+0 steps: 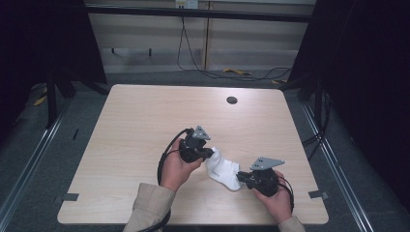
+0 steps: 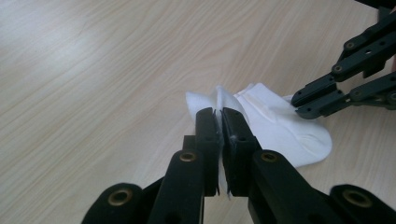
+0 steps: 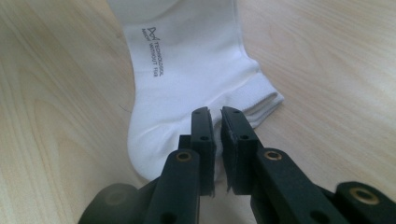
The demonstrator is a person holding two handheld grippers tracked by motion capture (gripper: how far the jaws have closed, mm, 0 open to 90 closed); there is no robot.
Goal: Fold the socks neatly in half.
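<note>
A white sock (image 1: 223,169) is lying on the pale wood-grain table (image 1: 145,125), stretched between the two tongs. No container is standing anywhere near them.

The left gripper (image 2: 219,114) is clenching a pinch of the sock: in the left gripper view a thin fold of white fabric is standing up between its two black jaws, which are pressing flat against it, and the rest of the sock is spreading out beyond and to the right of the tips. The right gripper (image 2: 299,103) is reaching in from the far right of that view, its tips sitting at the sock's other edge.

In the right gripper view, the right gripper (image 3: 215,114) is sitting over the sock's ribbed cuff end with its jaws nearly together; a narrow gap is showing between them, and whether fabric is caught in it cannot be told.

The sock is soft knit, smooth over the foot, ribbed at the cuff, with small grey printed lettering ahead of the right tongs. The jaws are matt black, flat-sided bars with brass-coloured pivots.
</note>
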